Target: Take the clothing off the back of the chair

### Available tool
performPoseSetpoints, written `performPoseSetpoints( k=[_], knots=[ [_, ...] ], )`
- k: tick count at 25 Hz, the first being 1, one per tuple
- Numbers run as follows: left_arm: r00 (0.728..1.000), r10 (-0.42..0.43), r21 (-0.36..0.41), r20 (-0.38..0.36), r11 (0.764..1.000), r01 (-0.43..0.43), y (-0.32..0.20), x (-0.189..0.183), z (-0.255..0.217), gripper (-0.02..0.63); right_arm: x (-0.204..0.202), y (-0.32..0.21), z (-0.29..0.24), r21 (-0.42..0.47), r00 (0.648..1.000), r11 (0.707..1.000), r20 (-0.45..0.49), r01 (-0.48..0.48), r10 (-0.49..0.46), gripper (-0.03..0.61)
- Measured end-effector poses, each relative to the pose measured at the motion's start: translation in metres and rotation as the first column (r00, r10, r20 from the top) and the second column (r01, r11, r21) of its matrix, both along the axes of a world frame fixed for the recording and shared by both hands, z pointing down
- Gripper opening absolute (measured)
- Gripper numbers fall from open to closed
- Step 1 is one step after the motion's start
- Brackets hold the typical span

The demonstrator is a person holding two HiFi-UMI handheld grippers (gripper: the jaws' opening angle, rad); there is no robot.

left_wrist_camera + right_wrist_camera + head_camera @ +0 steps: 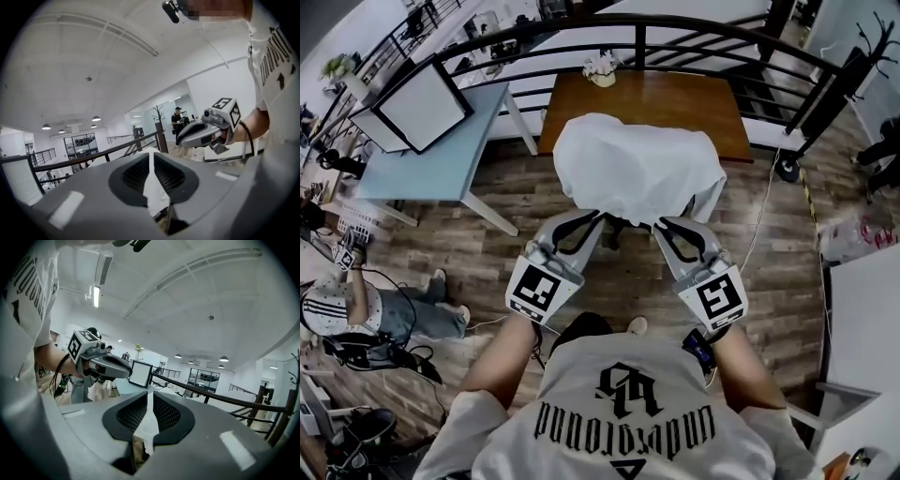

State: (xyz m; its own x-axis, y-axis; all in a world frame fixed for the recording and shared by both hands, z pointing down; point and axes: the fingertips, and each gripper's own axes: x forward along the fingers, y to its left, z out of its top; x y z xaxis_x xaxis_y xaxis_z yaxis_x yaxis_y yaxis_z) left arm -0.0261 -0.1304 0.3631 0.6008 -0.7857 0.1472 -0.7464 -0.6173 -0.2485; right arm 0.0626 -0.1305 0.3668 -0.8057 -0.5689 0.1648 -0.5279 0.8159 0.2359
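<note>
A white piece of clothing (637, 169) hangs bunched in front of me, covering the chair; only a dark bit of the chair (617, 228) shows below it. My left gripper (596, 217) holds the cloth's near left edge and my right gripper (662, 223) its near right edge. In the left gripper view the left gripper (152, 158) is shut with a strip of the white clothing (157, 192) pinched between its pads. The right gripper view shows the right gripper (151, 400) likewise closed on a fold of white clothing (146, 427).
A brown wooden table (647, 98) stands just behind the chair, against a black railing (675, 28). A light blue table (441, 155) with a framed white board (422, 105) is at the left. A person (356, 305) sits at far left. A white table edge (862, 319) is at the right.
</note>
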Motion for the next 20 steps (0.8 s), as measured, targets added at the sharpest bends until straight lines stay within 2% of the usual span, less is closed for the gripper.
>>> performPoseSetpoints(
  k=[4,8,13,17,20],
  knots=[
    [0.998,0.045,0.0,0.054,0.999,-0.045,-0.033,0.0,0.005,0.052,0.002,-0.031,0.0,0.003,0.999,1.0,-0.037,-0.006,0.006,0.049],
    [0.988,0.09,-0.016,0.123,0.996,-0.088,-0.067,-0.004,0.012,0.102,-0.003,-0.062,0.006,0.02,0.998,1.0,-0.055,-0.004,0.005,0.082],
    [0.971,0.135,-0.019,0.197,0.991,-0.134,-0.109,-0.018,0.016,0.161,-0.013,-0.099,0.01,0.019,0.992,1.0,-0.12,-0.021,0.023,0.122],
    [0.942,0.182,-0.058,0.281,0.983,-0.173,-0.145,-0.027,0.027,0.234,-0.021,-0.134,0.019,-0.02,0.986,0.999,-0.168,-0.029,0.025,0.171],
    [0.906,0.211,-0.09,0.366,0.977,-0.191,-0.168,-0.033,0.041,0.294,-0.025,-0.154,0.027,-0.019,0.975,0.999,-0.218,-0.044,0.039,0.195]
  ],
)
